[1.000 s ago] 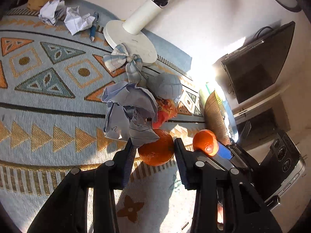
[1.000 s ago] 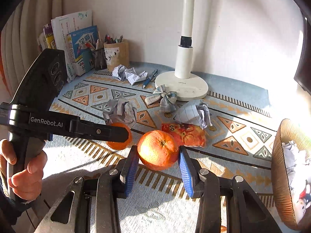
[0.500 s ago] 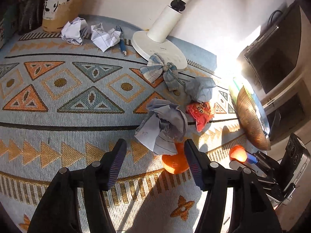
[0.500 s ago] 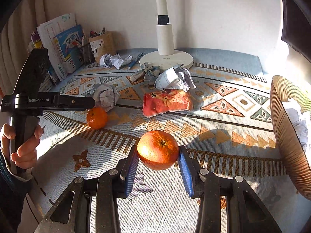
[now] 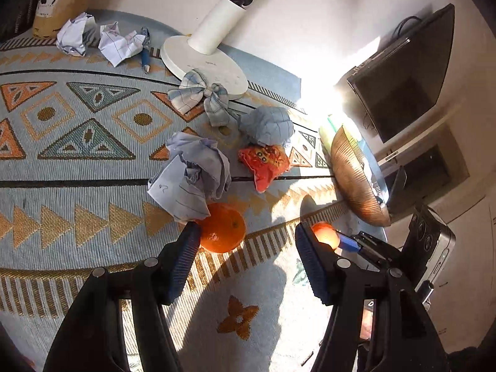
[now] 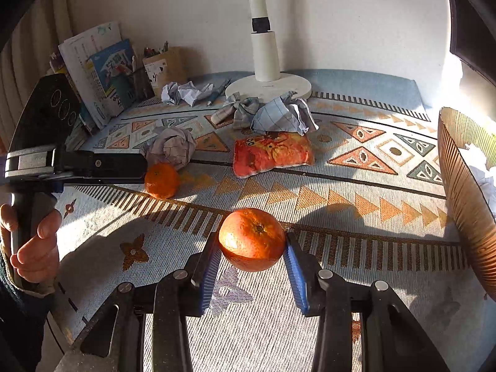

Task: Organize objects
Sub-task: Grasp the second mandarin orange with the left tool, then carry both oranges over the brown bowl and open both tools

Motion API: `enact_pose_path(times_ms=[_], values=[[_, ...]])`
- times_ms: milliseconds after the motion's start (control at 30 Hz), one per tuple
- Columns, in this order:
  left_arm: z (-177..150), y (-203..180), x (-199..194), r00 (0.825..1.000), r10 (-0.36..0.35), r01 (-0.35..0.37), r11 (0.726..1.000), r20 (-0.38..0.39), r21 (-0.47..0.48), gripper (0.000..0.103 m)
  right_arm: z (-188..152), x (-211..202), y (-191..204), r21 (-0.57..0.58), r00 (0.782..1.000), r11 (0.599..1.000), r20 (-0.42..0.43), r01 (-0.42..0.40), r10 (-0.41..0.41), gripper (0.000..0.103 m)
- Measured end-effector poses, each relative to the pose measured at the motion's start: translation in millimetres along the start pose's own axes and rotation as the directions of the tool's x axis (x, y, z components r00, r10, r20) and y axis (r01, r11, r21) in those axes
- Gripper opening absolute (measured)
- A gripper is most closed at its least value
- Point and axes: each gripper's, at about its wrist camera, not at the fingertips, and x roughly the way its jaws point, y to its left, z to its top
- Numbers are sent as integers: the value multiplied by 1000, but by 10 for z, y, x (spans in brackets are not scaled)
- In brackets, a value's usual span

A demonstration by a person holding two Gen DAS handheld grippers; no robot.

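The patterned surface (image 5: 77, 167) is carrying everything, and the ribbed brown bowl (image 6: 465, 217) is sitting at its edge, well off to the right of the right gripper (image 6: 252, 248). That gripper's jaws are closing on a large orange (image 6: 252, 238), holding it clear above the cloth, stem end facing upward. The bowl, already holding some crumpled paper, looks like the likely target, and nothing is standing between it and the held fruit.

The left gripper (image 5: 245, 248) is hanging with its jaws spread wide and gripping nothing. A second orange (image 5: 221, 228) is lying just ahead, close against the left jaw rather than centred, so a small shift leftward seems needed. A crumpled blue paper ball (image 5: 192, 179) is touching the fruit's far side and may get caught. Beyond are lying a red snack packet (image 5: 265, 164) and a checked cloth bow (image 5: 201, 97).
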Motion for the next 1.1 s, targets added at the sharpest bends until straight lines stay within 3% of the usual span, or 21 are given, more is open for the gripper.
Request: enact_pose_path(times_ms=[133, 233, 300, 367, 467, 533, 567, 600, 633, 733, 833, 933, 1033, 1100], values=[[276, 327, -88, 992, 83, -73, 991, 96, -109, 62, -53, 8, 0, -1, 1000, 1000, -9, 0, 0, 40], [156, 380, -162, 997, 13, -3, 992, 79, -129, 62, -72, -9, -24, 1, 1000, 1000, -3, -18, 18, 40], [-2, 224, -168, 997, 39, -35, 997, 64, -65, 62, -64, 2, -22, -2, 1000, 1000, -4, -21, 21, 40], [-121, 22, -96, 991, 125, -126, 992, 42, 19, 62, -61, 20, 16, -18, 1000, 1000, -9, -7, 7, 40], [-171, -208, 101, 960, 275, -279, 951, 48, 133, 62, -69, 2, 65, -36, 1000, 999, 0, 15, -16, 40], [-160, -276, 202, 942, 327, -335, 928, 72, 163, 59, -79, -31, 48, -27, 1000, 999, 9, 18, -18, 40], [-154, -311, 240, 937, 341, -349, 920, 71, 176, 58, -82, -57, 30, -17, 1000, 1000, 16, 16, -16, 40], [-149, -328, 260, 936, 344, -351, 919, 70, 179, 44, -91, -87, -2, -5, 1000, 1000, 23, 5, -5, 40], [-150, -339, 266, 935, 348, -355, 918, 72, 176, 36, -106, -120, -28, 9, 1000, 1000, 30, -9, 9, 40], [-233, -413, 246, 929, 358, -369, 907, 88, 205, 35, -172, -251, -83, 31, 998, 999, 62, -16, 14, 40], [-336, -597, 240, 949, 306, -315, 921, 73, 230, 35, -224, -453, -149, 59, 995, 998, 101, -6, 0, 40], [-316, -1038, 234, 968, 224, -248, 923, 112, 294, 35, -192, -847, -286, 95, 979, 995, 197, 33, -51, 40], [-156, -1651, 278, 981, 121, -170, 912, 153, 372, 35, -82, -1340, -618, 186, 942, 979, 305, 87, -142, 40], [-14, -2053, 368, 981, 63, -135, 897, 182, 420, 35, -20, -1660, -949, 288, 905, 951, 367, 109, -215, 40]])
